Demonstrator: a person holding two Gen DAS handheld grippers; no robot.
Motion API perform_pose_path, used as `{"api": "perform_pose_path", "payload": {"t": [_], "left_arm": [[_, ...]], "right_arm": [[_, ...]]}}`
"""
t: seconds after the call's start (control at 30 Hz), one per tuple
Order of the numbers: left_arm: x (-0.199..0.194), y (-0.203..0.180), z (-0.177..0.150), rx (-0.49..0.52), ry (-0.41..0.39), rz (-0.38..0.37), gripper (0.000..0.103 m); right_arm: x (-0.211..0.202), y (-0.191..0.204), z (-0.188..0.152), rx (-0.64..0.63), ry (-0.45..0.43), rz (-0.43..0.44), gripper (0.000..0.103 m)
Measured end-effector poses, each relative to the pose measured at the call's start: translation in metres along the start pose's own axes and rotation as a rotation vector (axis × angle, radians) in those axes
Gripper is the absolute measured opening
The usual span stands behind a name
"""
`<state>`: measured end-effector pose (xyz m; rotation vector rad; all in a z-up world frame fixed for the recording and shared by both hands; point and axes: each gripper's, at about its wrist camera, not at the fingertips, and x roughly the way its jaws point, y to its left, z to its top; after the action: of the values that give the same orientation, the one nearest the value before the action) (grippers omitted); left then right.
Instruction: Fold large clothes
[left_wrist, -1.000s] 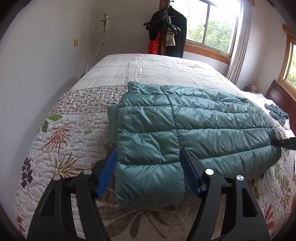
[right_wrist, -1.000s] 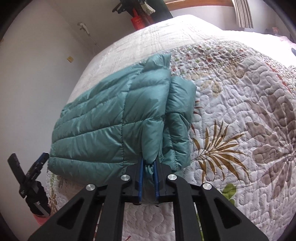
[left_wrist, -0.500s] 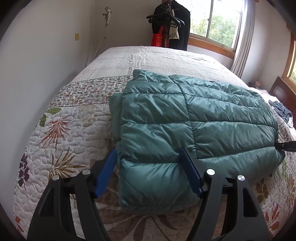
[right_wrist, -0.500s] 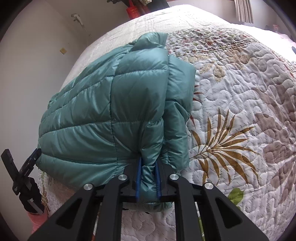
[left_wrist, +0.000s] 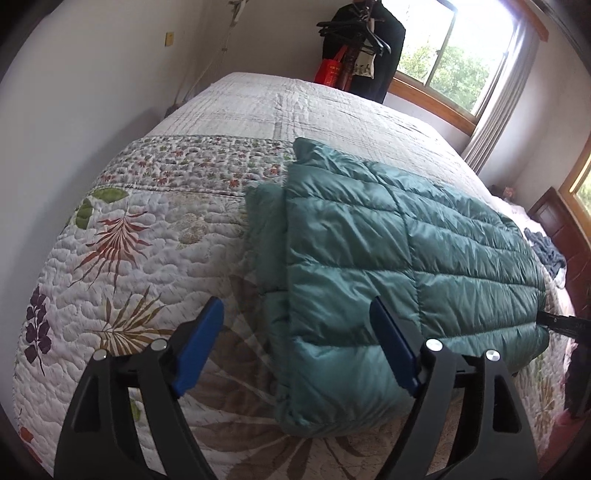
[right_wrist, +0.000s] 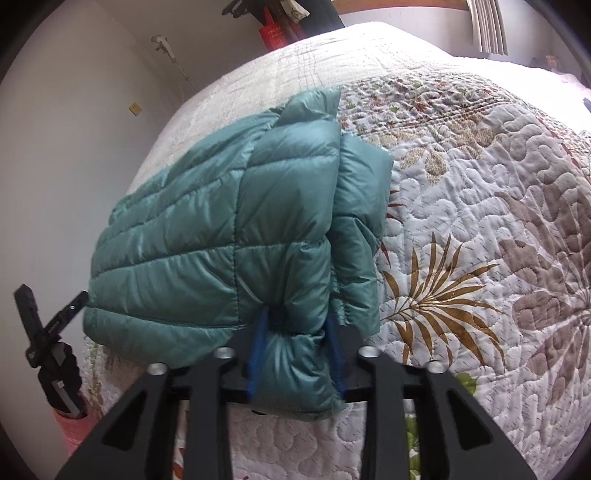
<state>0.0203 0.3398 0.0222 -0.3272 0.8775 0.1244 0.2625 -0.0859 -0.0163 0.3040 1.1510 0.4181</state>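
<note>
A teal quilted puffer jacket (left_wrist: 406, 240) lies folded on the floral quilted bed (left_wrist: 147, 258). My left gripper (left_wrist: 295, 306) stands wide open at the jacket's near left corner; its right finger rests over the fabric and its left finger is over bare quilt. In the right wrist view the jacket (right_wrist: 221, 221) bulges between the blue pads of my right gripper (right_wrist: 295, 317), whose jaws are parted with the corner loose between them. The right gripper (left_wrist: 561, 323) pokes in at the jacket's far right end. The left gripper (right_wrist: 48, 332) shows at the left edge.
A rack of dark clothes with a red bag (left_wrist: 362, 44) stands beyond the bed, beside a window (left_wrist: 458, 55). A dark blue cloth (left_wrist: 550, 251) lies near the wooden headboard (left_wrist: 561, 229). A white wall runs close along the bed's left side.
The right gripper's pads have spread apart from a tight pinch on the jacket's corner. The left gripper stays open and has shifted left, so the jacket's corner sits nearer its right finger.
</note>
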Motion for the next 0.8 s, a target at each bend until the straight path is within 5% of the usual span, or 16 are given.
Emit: {"api": "perform_pose_path", "payload": {"t": [0.1,0.23,0.4,0.8], "left_arm": [[0.005,0.012,0.006,-0.025,0.024,-0.032,0.085],[0.026,0.025,0.009,-0.079,0.098,-0.131,0.086],[0.046,0.032,0.01,-0.144,0.164,-0.301,0.086],[0.087,0.024,0.003,-0.161,0.234,-0.433,0.097]], "right_arm": [[-0.011,-0.003,0.002,0.016,-0.041,0.021,0.067],[-0.018,-0.017,0.008,0.061,-0.071,0.083,0.081],[-0.004,-0.037,0.015,0.124,-0.037,0.184,0.081],[0.045,-0.036,0.013,0.131,0.028,0.251,0.088]]}}
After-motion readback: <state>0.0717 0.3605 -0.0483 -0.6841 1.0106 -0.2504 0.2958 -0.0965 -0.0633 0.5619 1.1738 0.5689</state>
